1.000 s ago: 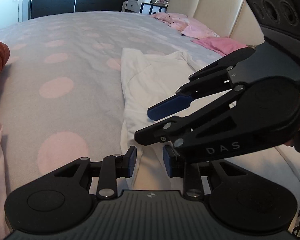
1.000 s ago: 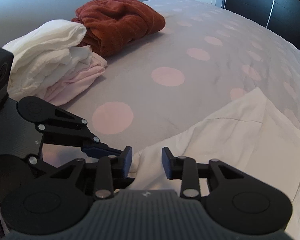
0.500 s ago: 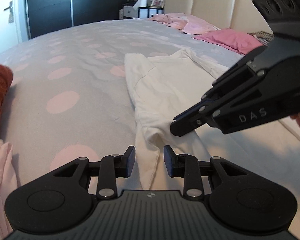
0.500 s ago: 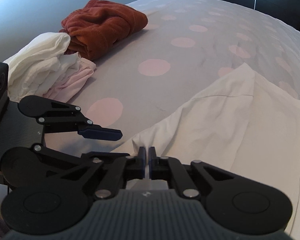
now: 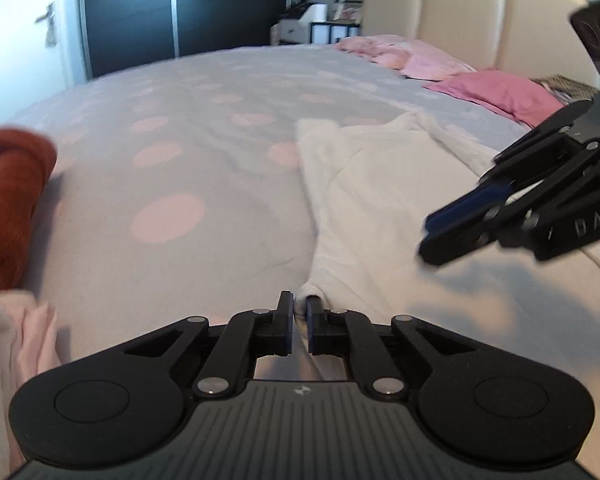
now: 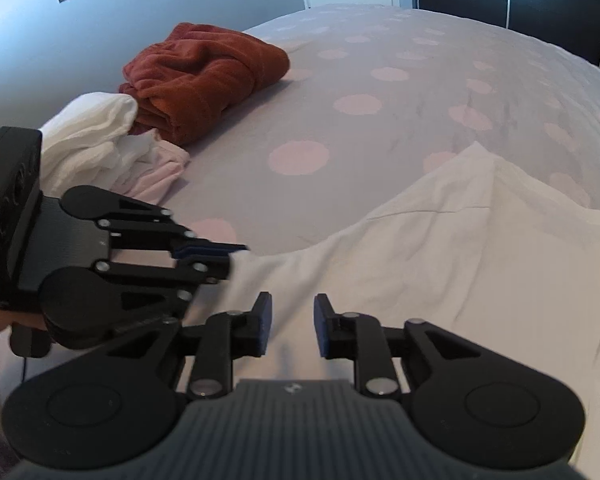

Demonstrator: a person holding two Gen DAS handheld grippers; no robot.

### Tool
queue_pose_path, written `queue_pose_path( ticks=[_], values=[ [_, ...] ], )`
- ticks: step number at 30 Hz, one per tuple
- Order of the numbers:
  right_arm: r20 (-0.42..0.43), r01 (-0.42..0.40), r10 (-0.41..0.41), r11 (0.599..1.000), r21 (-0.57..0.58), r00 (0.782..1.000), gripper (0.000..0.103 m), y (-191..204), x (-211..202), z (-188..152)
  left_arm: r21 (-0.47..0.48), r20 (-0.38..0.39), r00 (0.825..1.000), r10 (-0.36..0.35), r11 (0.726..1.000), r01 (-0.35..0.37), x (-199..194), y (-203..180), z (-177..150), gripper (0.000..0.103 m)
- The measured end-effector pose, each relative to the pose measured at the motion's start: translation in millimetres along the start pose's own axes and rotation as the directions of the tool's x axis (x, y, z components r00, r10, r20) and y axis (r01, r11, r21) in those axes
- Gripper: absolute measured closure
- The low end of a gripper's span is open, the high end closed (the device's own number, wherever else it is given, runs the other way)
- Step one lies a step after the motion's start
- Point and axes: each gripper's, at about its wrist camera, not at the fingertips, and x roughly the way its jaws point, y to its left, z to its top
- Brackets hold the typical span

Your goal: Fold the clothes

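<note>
White garment [image 5: 380,208] on a grey bedspread [image 5: 204,120] dotted with pale pink circles; rust-red towel [image 6: 204,72] (fuzzy), pink pillows [image 5: 496,92], cream headboard [image 5: 460,12], black tongs [image 6: 288,324] with blue pads [image 6: 265,330].

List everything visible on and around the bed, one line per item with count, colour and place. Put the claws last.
White garment: one, white, spread on the near right part of the bed, one edge pinched by the left claw.
Bedspread: one, grey with pink dots, covering the bed.
Rust towel: one, rust-red, folded at the far left edge of the bed in the right wrist view.
White and pink laundry pile: one, white over pale pink, beside the rust towel.
Pillows: several, pink, against the headboard.
Headboard: one, cream, padded.
Wardrobe: one, dark doors, far wall.
Left claw: one, black with blue pads, shut on the garment edge.
Right claw: one, black with blue pads, open above the garment.
</note>
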Motion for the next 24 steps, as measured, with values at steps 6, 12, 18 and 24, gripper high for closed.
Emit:
queue_pose_path(
  ticks=[6,12,18,24],
  values=[
    [0.012,0.136,-0.137,0.987,0.081,0.99,0.077,-78.2,14.4,20.0,-0.009,-0.043,0.999,-0.001,1.0,0.001,8.3,6.3,-0.7,0.099],
    [0.048,0.079,-0.093,0.968,0.238,0.994,0.064,-152.6,43.3,55.7,-0.033,-0.05,0.998,-0.026,0.999,0.024,11.4,12.6,-4.3,0.099],
    [0.08,-0.031,0.012,0.971,0.235,0.997,0.072,-168.9,75.7,79.7,-0.054,-0.055,0.998,-0.042,0.998,0.039,12.2,15.6,-3.8,0.098],
    [0.113,-0.136,0.112,0.965,0.223,0.987,0.099,-179.3,103.8,95.6,-0.079,-0.046,0.998,-0.045,0.996,0.041,12.0,16.2,-7.2,0.099]
  ],
)
